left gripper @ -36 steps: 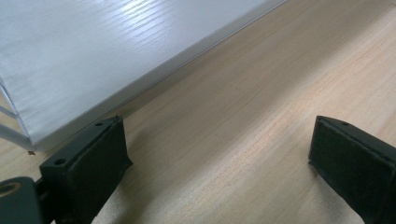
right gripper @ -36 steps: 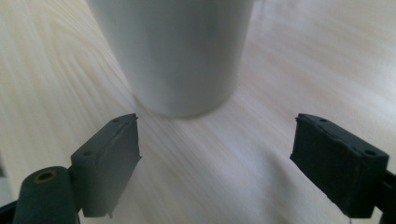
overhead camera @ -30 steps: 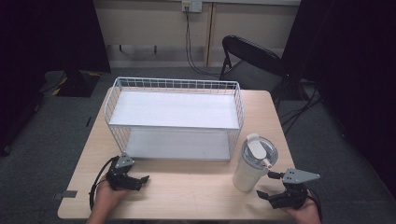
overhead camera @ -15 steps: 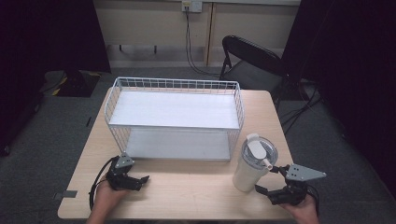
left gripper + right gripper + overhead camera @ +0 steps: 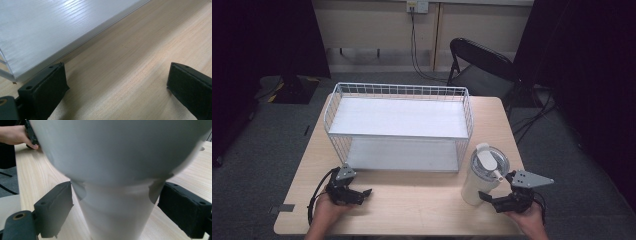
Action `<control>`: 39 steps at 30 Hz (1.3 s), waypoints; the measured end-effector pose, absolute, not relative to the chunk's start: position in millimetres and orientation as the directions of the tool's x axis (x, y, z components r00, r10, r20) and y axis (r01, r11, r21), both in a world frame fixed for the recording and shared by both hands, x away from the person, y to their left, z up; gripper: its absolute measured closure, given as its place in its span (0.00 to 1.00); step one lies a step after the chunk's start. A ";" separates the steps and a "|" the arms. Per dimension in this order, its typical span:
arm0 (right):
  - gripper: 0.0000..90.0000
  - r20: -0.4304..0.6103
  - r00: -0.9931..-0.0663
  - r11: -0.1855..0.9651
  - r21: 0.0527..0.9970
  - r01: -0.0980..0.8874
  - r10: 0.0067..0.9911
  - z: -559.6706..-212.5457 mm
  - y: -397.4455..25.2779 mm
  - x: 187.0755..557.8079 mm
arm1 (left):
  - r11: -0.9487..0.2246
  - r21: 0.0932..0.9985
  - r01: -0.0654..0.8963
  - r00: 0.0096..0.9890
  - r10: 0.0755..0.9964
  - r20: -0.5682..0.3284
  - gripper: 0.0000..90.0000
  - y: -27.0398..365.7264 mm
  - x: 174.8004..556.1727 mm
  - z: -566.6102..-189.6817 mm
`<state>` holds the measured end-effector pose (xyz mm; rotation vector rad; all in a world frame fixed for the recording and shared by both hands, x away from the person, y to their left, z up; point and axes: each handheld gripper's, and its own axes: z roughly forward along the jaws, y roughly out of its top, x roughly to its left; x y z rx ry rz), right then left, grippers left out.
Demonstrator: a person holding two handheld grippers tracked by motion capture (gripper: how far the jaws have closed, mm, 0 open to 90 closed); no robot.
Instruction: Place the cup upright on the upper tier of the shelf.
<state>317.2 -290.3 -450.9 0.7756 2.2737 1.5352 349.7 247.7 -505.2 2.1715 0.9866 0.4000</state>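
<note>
Right gripper (image 5: 490,199) lower right, low on table (image 5: 422,192), jaws spread around tumbler (image 5: 483,175) base; left gripper (image 5: 360,194) lower left, spread, empty; one tumbler, one rack (image 5: 398,127).

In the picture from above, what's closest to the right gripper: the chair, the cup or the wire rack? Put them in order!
From the right gripper:
1. Cup, right beside its jaws.
2. Wire rack, mid-table, toward the left.
3. Chair, beyond the table's far edge.

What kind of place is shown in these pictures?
Probably a lab or recording room, not a home: a bare wooden table, dark curtains, a folding chair, and a wall outlet with cables.
</note>
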 end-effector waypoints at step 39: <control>0.10 0.021 -0.827 0.212 0.963 0.168 0.563 -463.6 -265.4 333.0 | -0.468 0.708 0.529 0.668 0.744 -0.008 0.00 247.3 350.0 -505.3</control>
